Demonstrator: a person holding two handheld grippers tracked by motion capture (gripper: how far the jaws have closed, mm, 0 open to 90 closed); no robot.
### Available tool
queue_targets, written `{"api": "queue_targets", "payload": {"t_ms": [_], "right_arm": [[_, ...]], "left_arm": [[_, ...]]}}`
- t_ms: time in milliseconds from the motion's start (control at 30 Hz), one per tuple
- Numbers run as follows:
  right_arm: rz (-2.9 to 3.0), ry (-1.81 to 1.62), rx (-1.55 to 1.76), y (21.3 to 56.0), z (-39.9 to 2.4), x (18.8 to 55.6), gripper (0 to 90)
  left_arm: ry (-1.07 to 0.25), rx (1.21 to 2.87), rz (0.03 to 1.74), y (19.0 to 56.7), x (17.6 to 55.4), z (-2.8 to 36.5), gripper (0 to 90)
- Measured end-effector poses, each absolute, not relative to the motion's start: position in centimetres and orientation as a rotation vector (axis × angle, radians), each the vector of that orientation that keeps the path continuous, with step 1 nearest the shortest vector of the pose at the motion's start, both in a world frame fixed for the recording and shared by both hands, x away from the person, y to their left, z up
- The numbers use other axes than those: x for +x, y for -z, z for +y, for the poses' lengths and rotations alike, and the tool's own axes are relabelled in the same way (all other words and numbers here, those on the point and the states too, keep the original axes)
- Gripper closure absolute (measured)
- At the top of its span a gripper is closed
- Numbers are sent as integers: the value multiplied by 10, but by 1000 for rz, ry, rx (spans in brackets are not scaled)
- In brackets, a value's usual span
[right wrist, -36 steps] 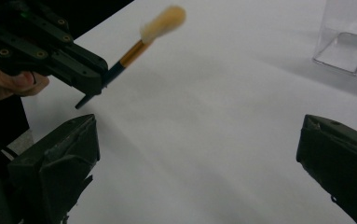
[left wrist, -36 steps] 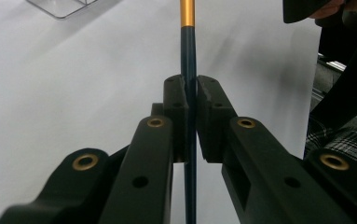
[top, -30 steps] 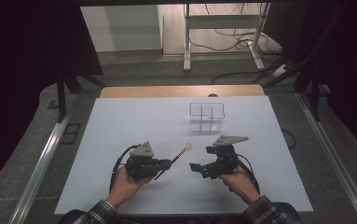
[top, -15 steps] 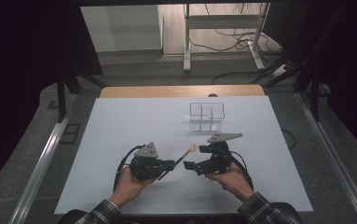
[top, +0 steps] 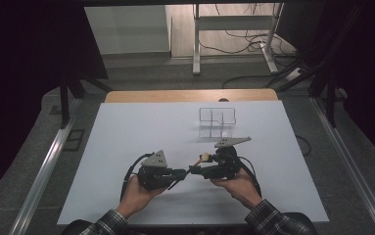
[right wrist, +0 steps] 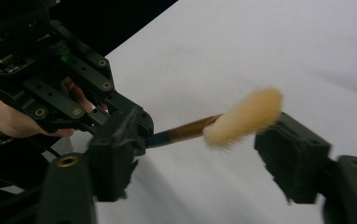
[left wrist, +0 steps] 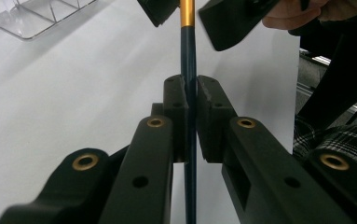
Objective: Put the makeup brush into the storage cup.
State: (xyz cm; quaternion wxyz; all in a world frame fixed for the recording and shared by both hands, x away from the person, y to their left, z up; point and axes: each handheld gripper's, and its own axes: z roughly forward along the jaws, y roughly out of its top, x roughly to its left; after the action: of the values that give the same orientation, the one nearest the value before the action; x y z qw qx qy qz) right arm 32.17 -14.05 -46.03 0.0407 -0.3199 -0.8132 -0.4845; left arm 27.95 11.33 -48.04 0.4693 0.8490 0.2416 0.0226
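Covering most of the high view, the white table [top: 126,147] is seen with a clear acrylic organizer [top: 217,121] set toward its far edge, well apart from the hands. Nearer the person, the left gripper [top: 179,174] and the right gripper [top: 195,170] are held tip to tip above the table's near middle, each carried in one hand, plaid sleeves [top: 273,220] entering from below. The left gripper's jaws are clamped together on the dark blue handle of a small brush [left wrist: 188,70], which is gripped between the pads and runs straight out along the jaws; a gold ferrule is seen past the handle. In the right gripper view the brush's tan bristle tuft [right wrist: 243,116] is seen lying in the gap between the right gripper's jaws, not pressed by either pad; those jaws stand apart and have just been closing in around the tuft. The brush is thus held off the table, bridging the two grippers, bristle end toward the right one.
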Motion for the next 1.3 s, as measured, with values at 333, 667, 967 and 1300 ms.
{"api": "queue_targets", "payload": {"t_ms": [333,667,967,1300], "right_arm": [[-2339,1492,-956,461,-141,325,817],[-2334,1503,-977,456,-143,324,841],[-2369,1513,-960,455,-142,322,841],[-2375,1541,-977,453,-147,322,840]], "left_arm": [[-64,2106,565,481,277,109,831],[-111,2103,605,480,278,106,405],[-127,2132,628,485,280,104,171],[-103,2133,690,487,283,110,33]]}}
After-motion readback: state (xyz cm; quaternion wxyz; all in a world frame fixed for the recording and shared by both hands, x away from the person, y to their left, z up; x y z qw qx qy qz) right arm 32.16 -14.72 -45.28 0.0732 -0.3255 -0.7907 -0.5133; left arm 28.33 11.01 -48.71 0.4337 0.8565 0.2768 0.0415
